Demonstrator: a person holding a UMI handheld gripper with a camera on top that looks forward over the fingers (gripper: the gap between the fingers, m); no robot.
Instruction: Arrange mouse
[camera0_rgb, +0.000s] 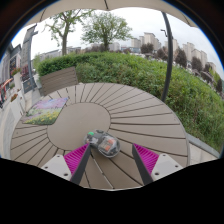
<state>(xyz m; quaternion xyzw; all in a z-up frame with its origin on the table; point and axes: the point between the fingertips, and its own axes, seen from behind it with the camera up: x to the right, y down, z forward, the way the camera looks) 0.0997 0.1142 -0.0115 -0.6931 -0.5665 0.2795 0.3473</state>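
Observation:
A small translucent grey mouse (102, 144) lies on the round wooden slatted table (140, 115), near its front part. My gripper (111, 166) hangs just short of it, fingers spread wide with the magenta pads (75, 157) facing inward. The mouse sits just ahead of the fingertips, closer to the left finger, and neither pad touches it. Nothing is held between the fingers.
A round brownish disc or mat (78, 122) lies in the table's middle, beyond the mouse. A wooden bench (57, 78) stands at the far left, with a green hedge (150, 70), trees and buildings behind. The table's edge curves off on the right.

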